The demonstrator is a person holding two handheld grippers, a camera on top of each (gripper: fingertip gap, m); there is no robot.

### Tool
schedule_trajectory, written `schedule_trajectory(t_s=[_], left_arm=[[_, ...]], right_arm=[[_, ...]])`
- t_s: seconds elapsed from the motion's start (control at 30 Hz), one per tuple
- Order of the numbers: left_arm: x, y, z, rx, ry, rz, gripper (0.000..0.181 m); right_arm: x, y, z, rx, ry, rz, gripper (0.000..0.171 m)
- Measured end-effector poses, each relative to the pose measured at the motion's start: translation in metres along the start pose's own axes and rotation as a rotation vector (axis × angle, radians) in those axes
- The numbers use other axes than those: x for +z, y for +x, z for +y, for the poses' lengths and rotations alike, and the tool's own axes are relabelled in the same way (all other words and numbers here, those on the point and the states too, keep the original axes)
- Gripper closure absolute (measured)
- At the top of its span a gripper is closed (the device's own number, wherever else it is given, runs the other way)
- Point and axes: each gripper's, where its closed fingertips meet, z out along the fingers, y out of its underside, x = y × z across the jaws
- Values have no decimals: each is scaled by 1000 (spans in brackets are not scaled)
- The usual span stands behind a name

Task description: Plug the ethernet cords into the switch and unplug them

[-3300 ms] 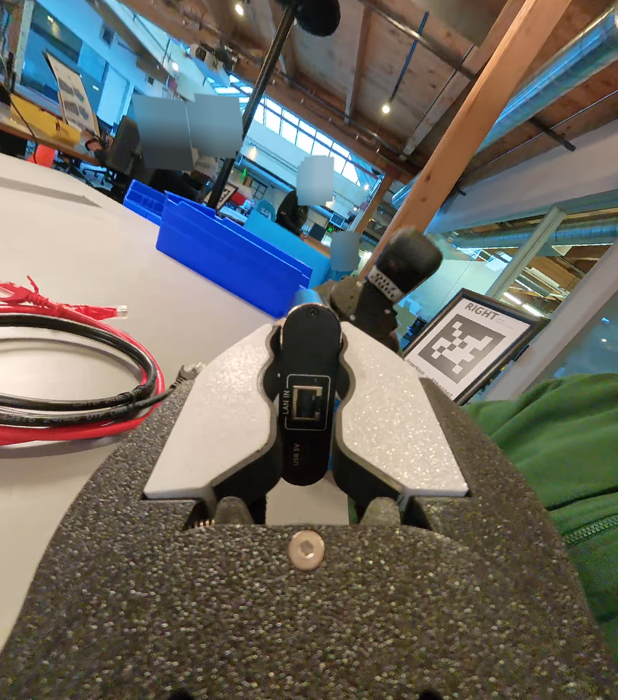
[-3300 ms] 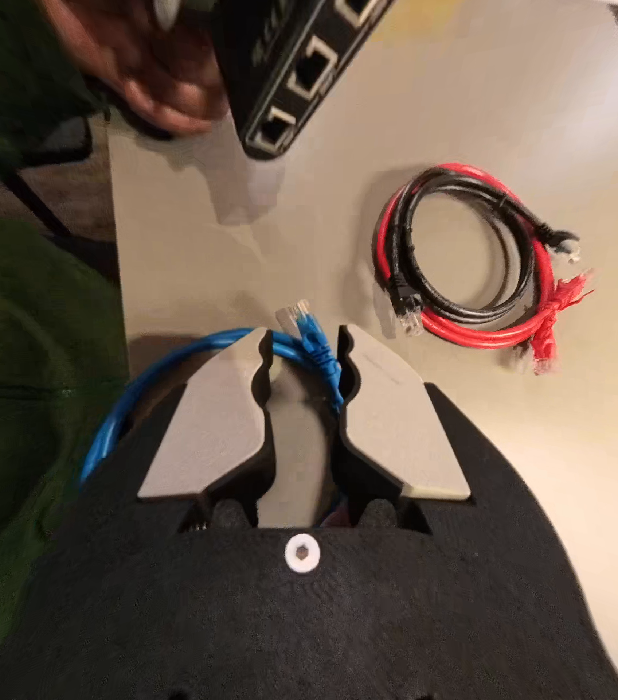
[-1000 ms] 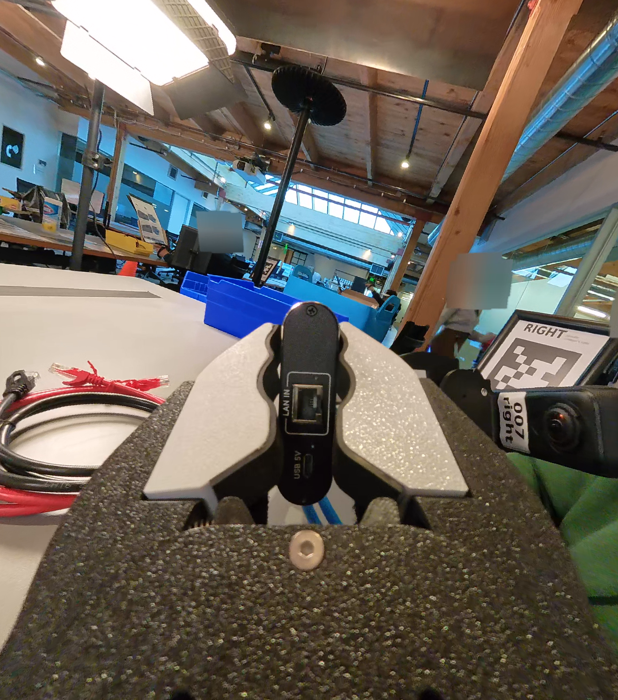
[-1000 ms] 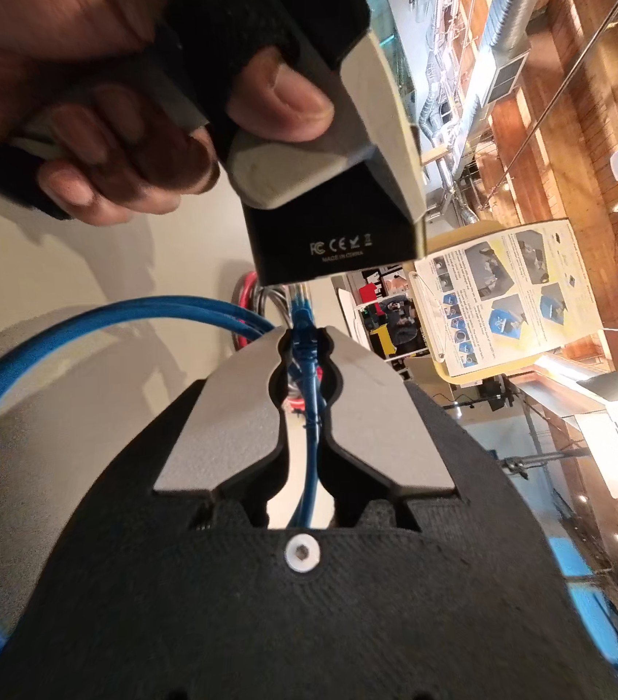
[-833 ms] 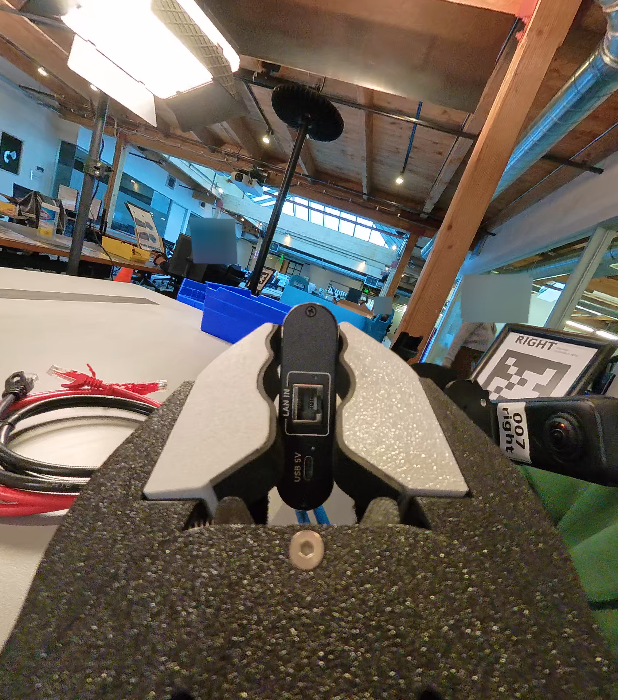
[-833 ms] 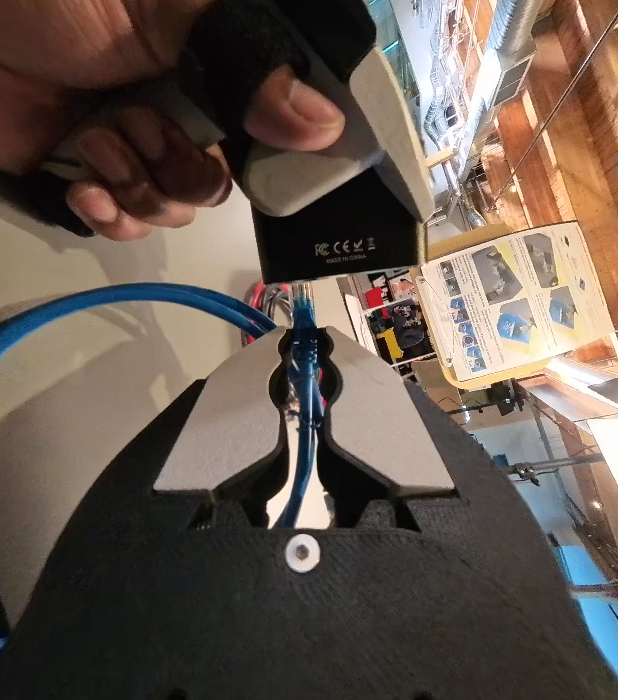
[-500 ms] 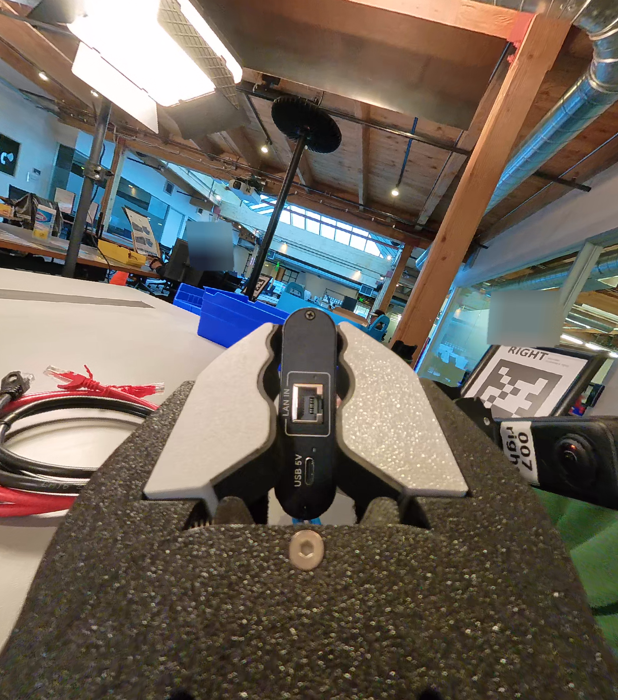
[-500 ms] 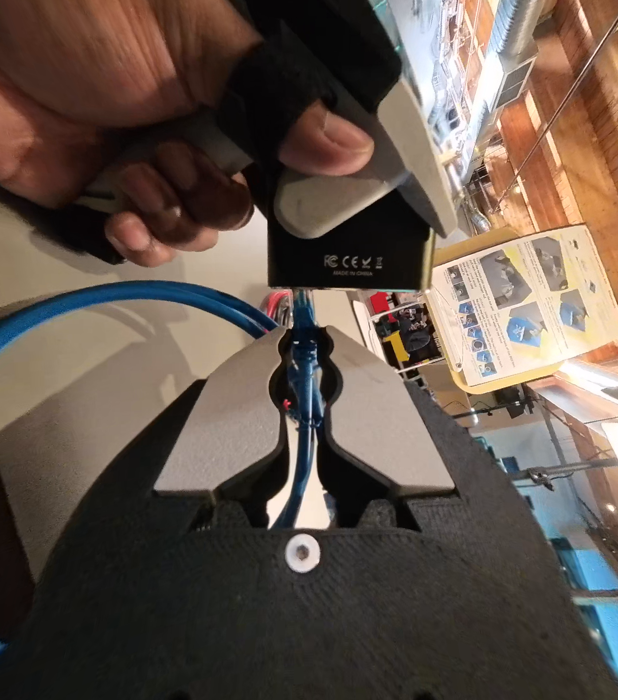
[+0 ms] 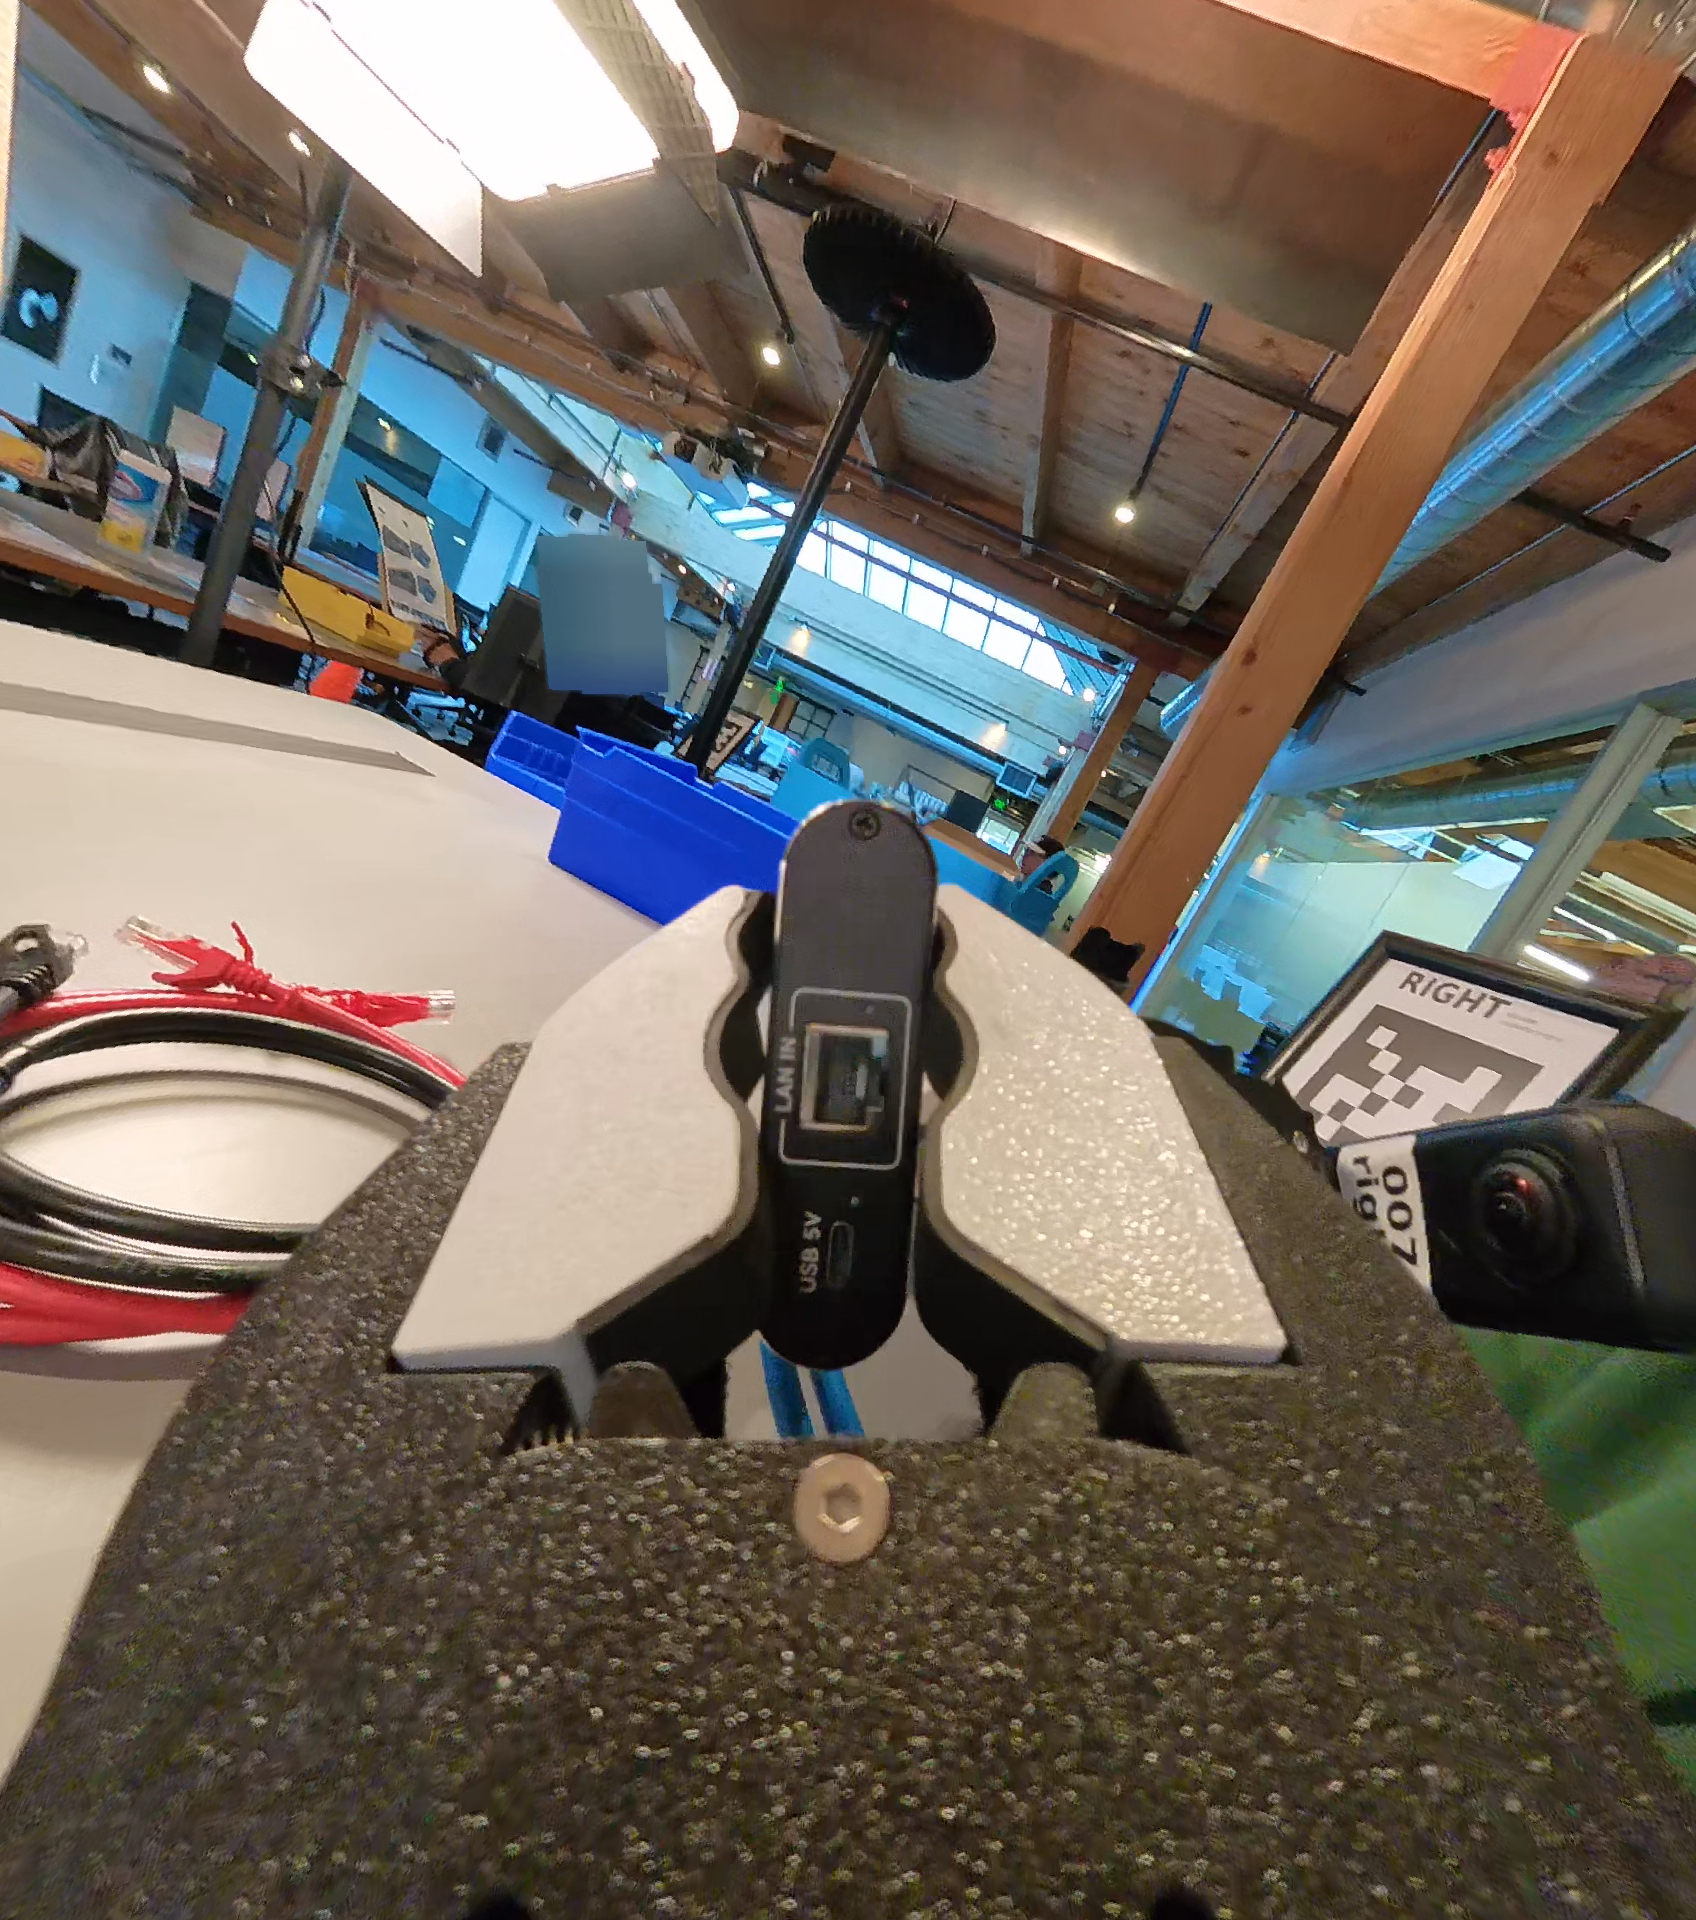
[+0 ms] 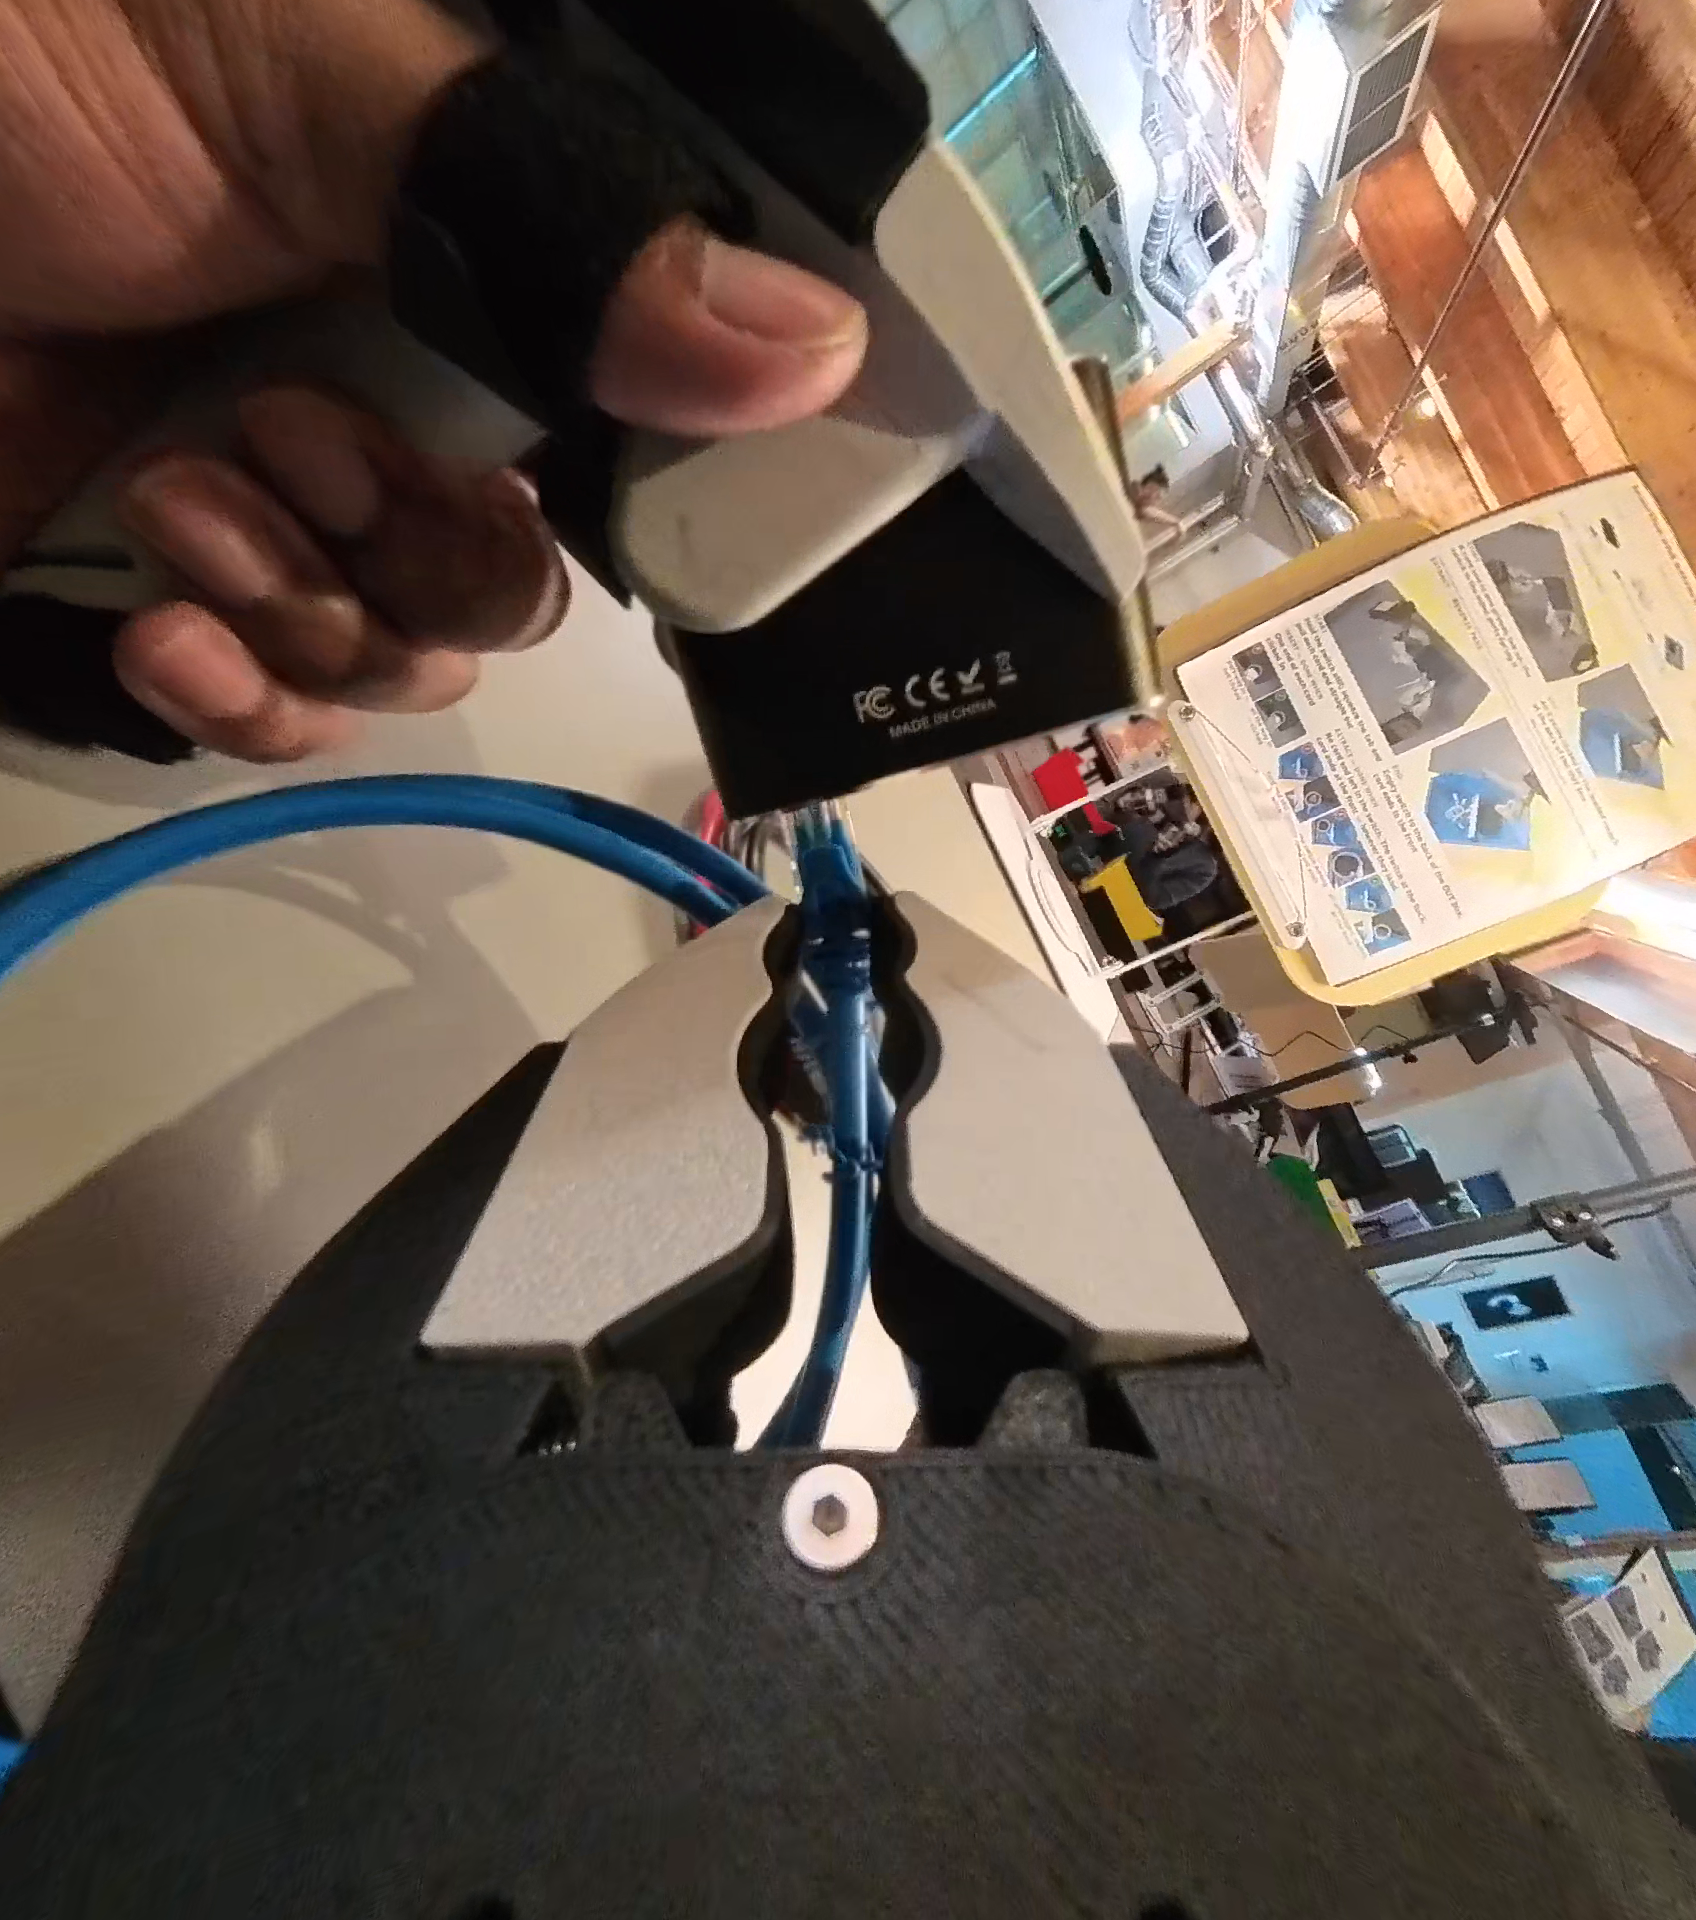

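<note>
- Left of the switch, on the smooth pale grey counter (image 9: 148, 790), lies a loose coil of round rubbery cords: a red cord (image 9: 44, 1314) and a black cord (image 9: 96, 1210), touching, with clear plastic plugs at their ends.
- The left hand-held gripper (image 9: 849, 1049) is clenched on the switch (image 9: 852, 1091), a slim, glossy black box with rounded ends standing upright between two speckled grey fingers (image 9: 615, 1164); its end face shows one square socket.
- Beyond the switch sits a blue plastic bin (image 9: 657, 842).
- Right of the switch, the right hand-held gripper (image 10: 839, 997) grips the ribbed boot of the blue cord (image 10: 849, 1049); its clear plug tip touches the switch's lower edge, whether seated cannot be told. The blue cord loops away leftward.
- A hand (image 10: 200, 343) holds the left hand-held gripper's handle.
</note>
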Motion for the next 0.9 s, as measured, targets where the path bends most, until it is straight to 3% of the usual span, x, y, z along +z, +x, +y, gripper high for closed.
schedule_trajectory(t_s=[0.33, 0.9], left_arm=[[4, 3, 10, -11, -72, 1, 153], [15, -3, 10, -8, 13, -100, 153]], right_arm=[[-4, 5, -1, -26, 39, -10, 159], [-1, 0, 4, -45, 22, -31, 159]])
